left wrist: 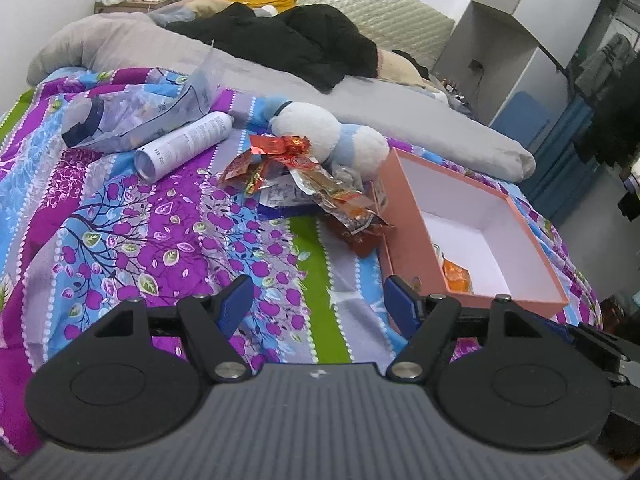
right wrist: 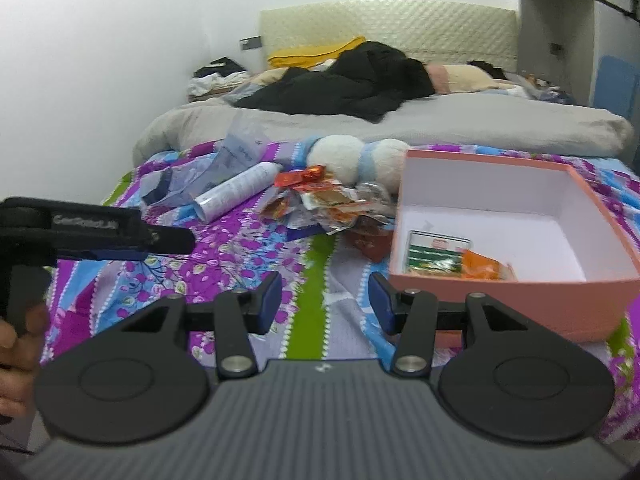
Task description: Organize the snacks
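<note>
Snack packets lie mid-frame beside the pink box; left hand-held gripper and right hand-held gripper hover spread, empty, tilted downward over the bed.

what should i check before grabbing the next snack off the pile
1. Left gripper empty with jaws apart: ok.
2. Right gripper empty with jaws apart: ok.
3. Snack pile within view and uncovered on the bedspread: ok.
4. Pink box open with bare floor left: ok, only two packets sit in its near corner.
5. Plush toy clear of the pile: not ok, it touches the wrappers.
6. Which wrapper lies loose on top: cannot tell, they overlap.
</note>
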The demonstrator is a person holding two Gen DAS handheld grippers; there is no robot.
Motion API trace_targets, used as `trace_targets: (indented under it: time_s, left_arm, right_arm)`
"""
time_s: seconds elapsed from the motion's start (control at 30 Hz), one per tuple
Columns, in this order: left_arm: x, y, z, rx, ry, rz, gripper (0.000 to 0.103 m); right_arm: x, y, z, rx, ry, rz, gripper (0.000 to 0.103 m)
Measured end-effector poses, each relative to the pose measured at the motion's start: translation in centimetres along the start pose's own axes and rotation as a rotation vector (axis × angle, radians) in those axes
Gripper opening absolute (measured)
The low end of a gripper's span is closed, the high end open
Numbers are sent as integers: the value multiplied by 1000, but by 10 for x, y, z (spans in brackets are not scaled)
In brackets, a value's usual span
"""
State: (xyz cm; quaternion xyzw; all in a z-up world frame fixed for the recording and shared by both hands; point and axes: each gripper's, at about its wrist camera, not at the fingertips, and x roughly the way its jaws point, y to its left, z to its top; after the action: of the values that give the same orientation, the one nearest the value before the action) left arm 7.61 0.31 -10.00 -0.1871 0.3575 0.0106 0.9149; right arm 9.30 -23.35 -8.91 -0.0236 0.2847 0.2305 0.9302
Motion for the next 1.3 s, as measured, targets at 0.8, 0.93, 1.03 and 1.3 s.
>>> trace_targets:
  time_s: [0.8, 0.93, 1.03, 1.3]
  left_arm:
    - [189, 66, 64, -317, 125, -169, 60]
    - [222, 71, 67, -385, 156, -227, 60]
    - [245, 75, 64, -453, 188, -283, 60]
    - [288, 79, 54, -554, 249, -351, 59]
  right_arm:
    - [165, -2, 63, -368, 161, -148, 47]
    - [196, -3, 67, -512, 192, -175, 42]
    - [216, 0, 64, -631, 211, -177, 42]
    - [248, 16, 52, -860, 275, -158, 41]
